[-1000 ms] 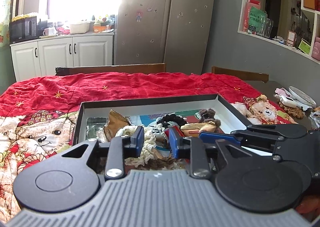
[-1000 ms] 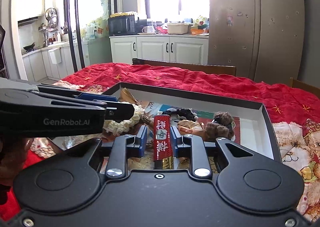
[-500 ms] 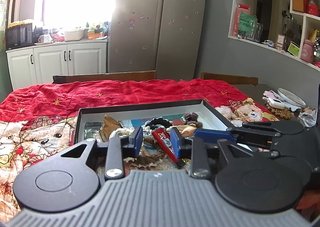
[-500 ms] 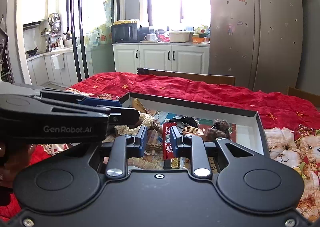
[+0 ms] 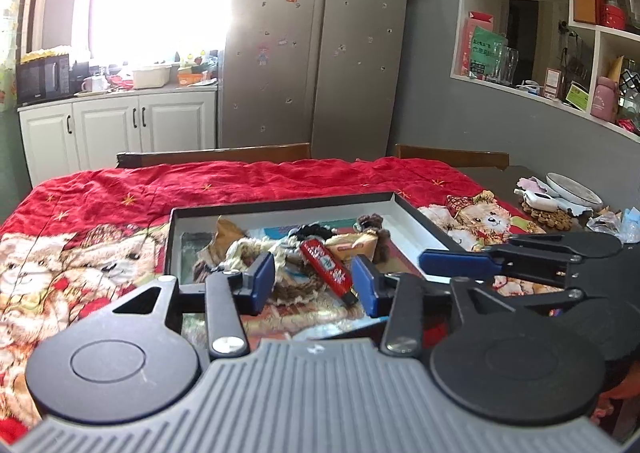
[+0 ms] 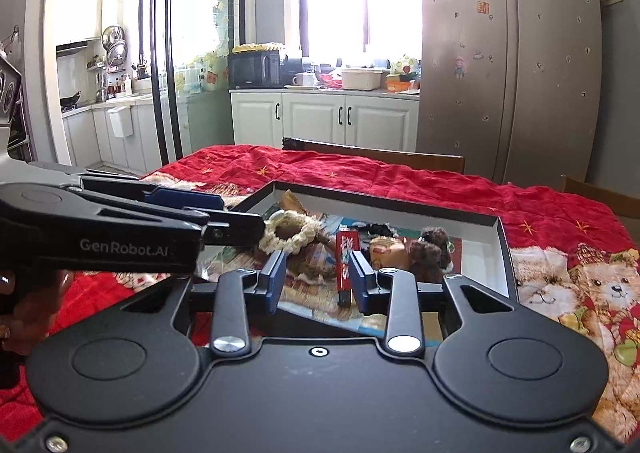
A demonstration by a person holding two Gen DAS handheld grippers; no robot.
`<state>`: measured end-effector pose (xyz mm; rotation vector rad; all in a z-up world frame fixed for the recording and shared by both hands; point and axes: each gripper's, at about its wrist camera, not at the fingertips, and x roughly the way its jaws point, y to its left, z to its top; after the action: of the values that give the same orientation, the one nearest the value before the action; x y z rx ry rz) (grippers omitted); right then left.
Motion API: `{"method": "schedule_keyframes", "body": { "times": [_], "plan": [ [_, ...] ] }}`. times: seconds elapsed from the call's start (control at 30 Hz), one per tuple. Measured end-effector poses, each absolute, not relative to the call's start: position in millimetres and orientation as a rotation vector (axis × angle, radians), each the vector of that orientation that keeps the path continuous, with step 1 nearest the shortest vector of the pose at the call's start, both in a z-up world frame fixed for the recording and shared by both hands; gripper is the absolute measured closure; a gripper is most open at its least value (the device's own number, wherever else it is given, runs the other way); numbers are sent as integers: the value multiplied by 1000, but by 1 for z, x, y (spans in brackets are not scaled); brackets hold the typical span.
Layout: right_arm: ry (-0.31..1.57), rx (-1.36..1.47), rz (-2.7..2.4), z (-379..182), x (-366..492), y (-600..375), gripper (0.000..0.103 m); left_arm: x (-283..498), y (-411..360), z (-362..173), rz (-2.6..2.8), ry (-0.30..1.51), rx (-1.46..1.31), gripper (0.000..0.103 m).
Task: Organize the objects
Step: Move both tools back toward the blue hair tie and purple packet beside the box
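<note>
A shallow black-rimmed box [image 5: 280, 205] [image 6: 384, 199] sits on the red bear-print cloth and holds small things: a red packet [image 5: 326, 265] [image 6: 344, 265], a cream scrunchie [image 6: 290, 235], a brown plush toy [image 6: 432, 249], a black hair tie [image 5: 310, 230] and a tan snack pack [image 5: 352, 243]. My left gripper [image 5: 316, 285] is open and empty above the box's near edge. My right gripper [image 6: 318, 281] is open; the red packet lies in the box, next to its right finger. Each gripper shows from the side in the other's view.
Red bear-print cloth [image 5: 100, 253] covers the table. Wooden chair backs [image 5: 216, 153] stand at the far edge. A white dish and small clutter [image 5: 568, 193] lie on the bare table at the far right. Fridge and cabinets stand behind.
My right gripper opened and let go of the red packet, which now lies in the box. Both grippers pulled back and up from the box, and my left gripper opened wider.
</note>
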<state>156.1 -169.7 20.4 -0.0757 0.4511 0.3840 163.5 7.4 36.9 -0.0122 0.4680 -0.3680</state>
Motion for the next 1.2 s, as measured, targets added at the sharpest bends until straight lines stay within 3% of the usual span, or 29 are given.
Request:
{"method": "schedule_keyframes", "body": {
  "times": [0.33,1.2],
  "plan": [
    [503,-78,388,11,120,-175,63,136,20,22,-366,498,-2,32],
    [587,-83,446,-21,70,-162,62,134,17,-29,-355,628,19,32]
  ]
}}
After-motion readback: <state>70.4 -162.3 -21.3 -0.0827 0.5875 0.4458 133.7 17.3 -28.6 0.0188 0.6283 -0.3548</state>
